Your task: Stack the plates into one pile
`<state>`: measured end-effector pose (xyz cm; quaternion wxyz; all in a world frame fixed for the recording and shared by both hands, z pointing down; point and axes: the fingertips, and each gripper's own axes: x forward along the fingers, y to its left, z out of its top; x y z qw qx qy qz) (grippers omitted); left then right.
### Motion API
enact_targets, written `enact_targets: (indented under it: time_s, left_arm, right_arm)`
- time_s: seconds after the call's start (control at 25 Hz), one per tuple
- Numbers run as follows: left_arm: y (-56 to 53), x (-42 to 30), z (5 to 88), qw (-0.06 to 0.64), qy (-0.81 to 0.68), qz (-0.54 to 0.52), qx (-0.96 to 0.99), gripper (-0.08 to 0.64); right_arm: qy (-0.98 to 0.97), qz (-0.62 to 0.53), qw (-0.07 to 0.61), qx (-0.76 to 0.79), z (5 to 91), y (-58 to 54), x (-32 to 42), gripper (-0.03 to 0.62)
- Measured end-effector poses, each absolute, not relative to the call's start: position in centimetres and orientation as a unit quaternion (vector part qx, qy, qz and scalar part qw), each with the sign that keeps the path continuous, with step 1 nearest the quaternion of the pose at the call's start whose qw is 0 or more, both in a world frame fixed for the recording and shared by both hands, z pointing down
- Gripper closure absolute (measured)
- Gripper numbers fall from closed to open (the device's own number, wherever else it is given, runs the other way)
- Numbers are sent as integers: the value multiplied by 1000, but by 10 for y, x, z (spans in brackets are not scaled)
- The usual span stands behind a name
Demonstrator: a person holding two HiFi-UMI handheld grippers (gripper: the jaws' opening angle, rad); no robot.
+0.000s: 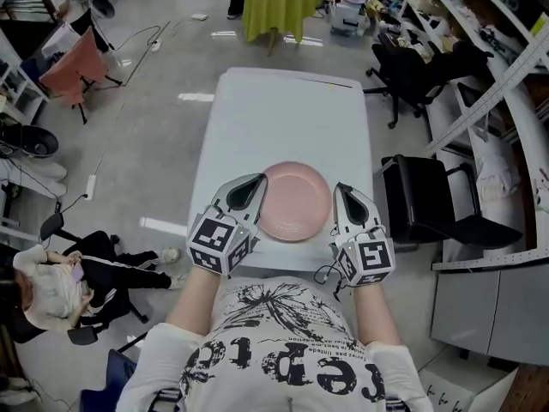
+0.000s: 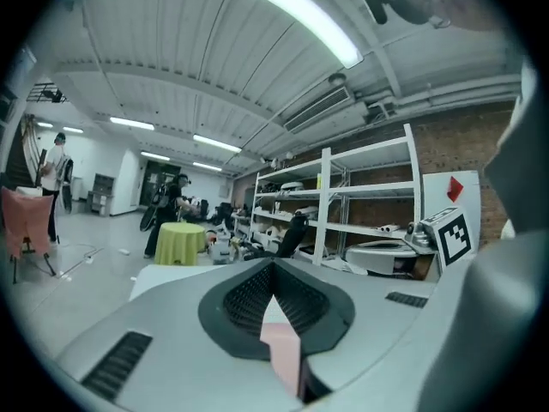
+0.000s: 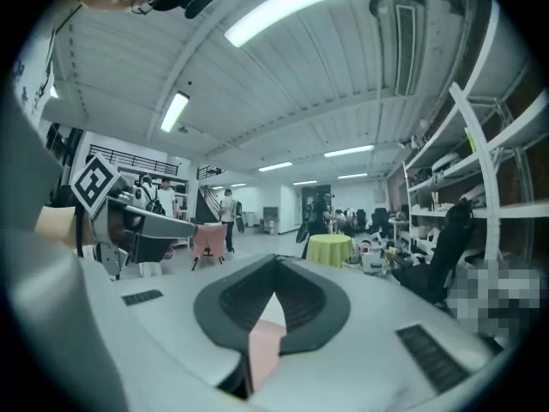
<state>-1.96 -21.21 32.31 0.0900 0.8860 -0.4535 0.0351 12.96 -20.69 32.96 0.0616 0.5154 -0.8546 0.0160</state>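
A pink plate (image 1: 295, 200) lies on the near half of the white table (image 1: 287, 110); whether other plates lie under it I cannot tell. My left gripper (image 1: 261, 179) rests beside the plate's left rim and my right gripper (image 1: 340, 188) beside its right rim, both pointing away from me. Each has its jaws shut tip to tip. In the left gripper view the left gripper (image 2: 274, 266) shows a pink sliver low in the slit behind its tips. The right gripper (image 3: 276, 259) shows the same in the right gripper view. Nothing appears lifted.
A black chair (image 1: 427, 197) stands close to the table's right side. A round yellow-green table (image 1: 280, 3) is beyond the far end. A person (image 1: 51, 283) sits on the floor at the left. Shelving (image 1: 506, 75) runs along the right.
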Motion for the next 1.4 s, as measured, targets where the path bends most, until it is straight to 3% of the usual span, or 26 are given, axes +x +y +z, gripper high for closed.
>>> enact_targets:
  time_s: [0.16,0.36,1.4]
  left_arm:
    - [-195,-12,298,35,-438,18,898,554]
    - [-189,-6,295,30,-428,11,903,554]
    - [-181,-9,326,82,-420,38,903,554]
  right_arm:
    - [-865,0,46,500,311,-193,127,588]
    - [-866,6,49,497,315,-187,128,588]
    - [-861,48,62,503,339,-172,114,588]
